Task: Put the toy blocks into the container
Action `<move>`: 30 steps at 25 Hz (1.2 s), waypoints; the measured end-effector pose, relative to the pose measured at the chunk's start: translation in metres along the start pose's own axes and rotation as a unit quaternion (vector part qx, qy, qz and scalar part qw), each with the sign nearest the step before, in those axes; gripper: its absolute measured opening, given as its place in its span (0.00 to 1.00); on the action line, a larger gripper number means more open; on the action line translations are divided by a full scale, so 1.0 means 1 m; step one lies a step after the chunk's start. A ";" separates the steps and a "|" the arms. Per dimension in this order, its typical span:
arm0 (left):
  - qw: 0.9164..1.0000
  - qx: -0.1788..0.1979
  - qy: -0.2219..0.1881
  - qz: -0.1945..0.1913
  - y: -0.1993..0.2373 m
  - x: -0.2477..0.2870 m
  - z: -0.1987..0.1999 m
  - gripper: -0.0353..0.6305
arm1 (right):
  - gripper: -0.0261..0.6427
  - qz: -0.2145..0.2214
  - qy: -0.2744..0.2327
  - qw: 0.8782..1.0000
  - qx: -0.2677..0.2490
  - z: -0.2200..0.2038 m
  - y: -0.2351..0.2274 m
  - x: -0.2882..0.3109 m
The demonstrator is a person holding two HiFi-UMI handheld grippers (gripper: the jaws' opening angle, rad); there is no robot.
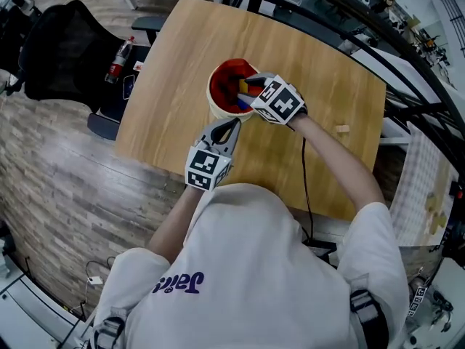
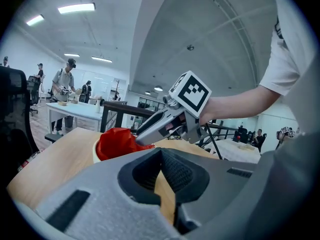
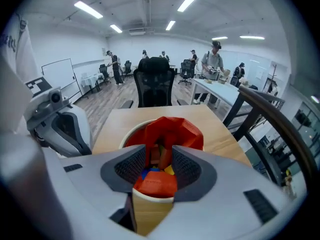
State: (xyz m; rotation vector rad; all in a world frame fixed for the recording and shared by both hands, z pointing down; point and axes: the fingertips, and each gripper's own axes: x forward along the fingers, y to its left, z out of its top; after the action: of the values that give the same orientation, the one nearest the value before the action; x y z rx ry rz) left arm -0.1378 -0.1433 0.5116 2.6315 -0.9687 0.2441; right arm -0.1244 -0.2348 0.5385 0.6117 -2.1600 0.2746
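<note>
the right claw (image 3: 159, 156) has its jaws spread, the pads pressing on nothing. straight below the gap lies an orange block (image 3: 155, 183), just inside the near rim of the container (image 3: 125, 140). further along under the tips, a blue block (image 3: 144, 173) and a yellow block (image 3: 169, 170) sit among others in the container's crumpled red lining (image 3: 185, 131). off this claw's left side, near but apart, the left claw (image 2: 161, 150) is over the table (image 1: 174, 71), its tips pressed together with nothing between them. the container stands just ahead of it. behind the right claw, well apart on the same table, lies a small pale wooden piece (image 1: 341, 129). ahead of the right claw, past the container and the table's far edge, stands a black chair (image 3: 156, 84).
</note>
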 end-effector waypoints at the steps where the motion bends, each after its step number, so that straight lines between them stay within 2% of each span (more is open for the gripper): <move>1: 1.000 0.001 0.000 -0.005 -0.004 0.004 0.001 0.06 | 0.27 -0.005 -0.015 1.000 0.011 0.000 -0.001 -0.008; 6: 0.999 0.015 0.007 -0.042 -0.034 0.027 0.006 0.06 | 0.27 -0.049 -0.084 0.993 0.062 -0.016 -0.008 -0.061; 9: 0.997 0.026 0.015 -0.072 -0.062 0.047 0.007 0.06 | 0.27 -0.090 -0.111 0.985 0.092 -0.047 -0.016 -0.097; 15: 0.989 0.047 0.037 -0.136 -0.134 0.090 0.000 0.06 | 0.27 -0.163 -0.126 0.961 0.183 -0.152 -0.022 -0.166; 18: 0.984 0.058 0.046 -0.164 -0.166 0.110 -0.004 0.06 | 0.27 -0.188 -0.115 0.949 0.224 -0.209 -0.021 -0.193; 20: 0.981 0.064 0.052 -0.177 -0.187 0.123 -0.009 0.06 | 0.27 -0.200 -0.099 0.946 0.236 -0.246 -0.021 -0.207; 25: 0.976 0.066 0.068 -0.198 -0.239 0.155 -0.023 0.06 | 0.27 -0.208 -0.053 0.947 0.238 -0.324 -0.023 -0.236; 30: 0.975 0.066 0.076 -0.199 -0.274 0.197 -0.031 0.06 | 0.27 -0.194 -0.001 0.964 0.180 -0.377 -0.052 -0.253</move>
State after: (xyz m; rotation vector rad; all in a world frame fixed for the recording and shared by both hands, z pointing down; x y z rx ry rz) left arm 0.1887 -0.0535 0.5269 2.8039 -0.3754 0.4140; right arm 0.2903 -0.0455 0.5693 1.2217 -1.9522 0.4540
